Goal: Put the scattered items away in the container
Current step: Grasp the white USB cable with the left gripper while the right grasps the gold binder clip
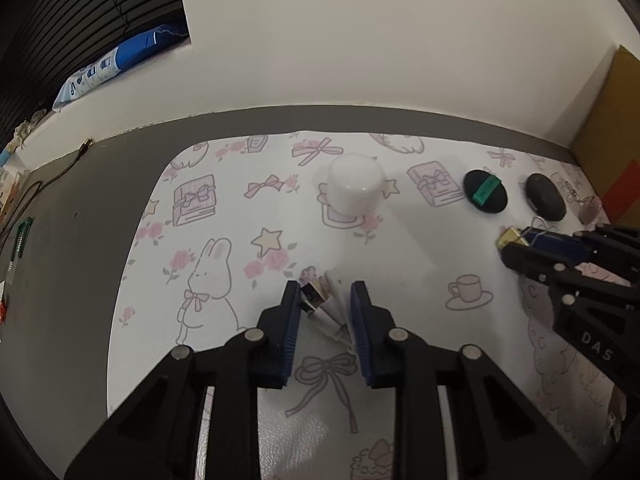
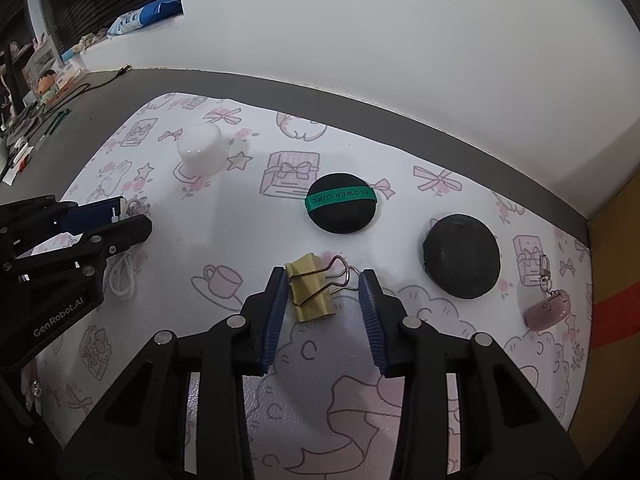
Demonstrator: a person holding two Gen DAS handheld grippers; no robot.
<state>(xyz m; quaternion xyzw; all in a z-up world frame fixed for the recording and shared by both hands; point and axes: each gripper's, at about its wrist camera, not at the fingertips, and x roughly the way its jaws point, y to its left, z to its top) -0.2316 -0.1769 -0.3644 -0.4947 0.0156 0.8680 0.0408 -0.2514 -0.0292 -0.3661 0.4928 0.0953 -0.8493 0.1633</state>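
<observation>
My left gripper (image 1: pixel 325 292) is open around a coiled white USB cable (image 1: pixel 325 309) on the patterned mat (image 1: pixel 208 240); the pads stand on both sides of it with small gaps. My right gripper (image 2: pixel 323 280) is open around a gold binder clip (image 2: pixel 311 292), which lies on the mat between the pads. A white round container (image 1: pixel 353 187) stands at the back; it also shows in the right wrist view (image 2: pixel 200 148). The right gripper (image 1: pixel 516 245) also shows at the right of the left wrist view, and the left gripper (image 2: pixel 128 216) at the left of the right wrist view.
A black puff with a green band (image 2: pixel 343 208), a plain black puff (image 2: pixel 461 266) and a pink keychain case (image 2: pixel 547 309) lie on the mat. A cardboard box (image 1: pixel 612 128) stands at the right edge. Cables and clutter (image 2: pixel 36 104) sit on the grey desk at the left.
</observation>
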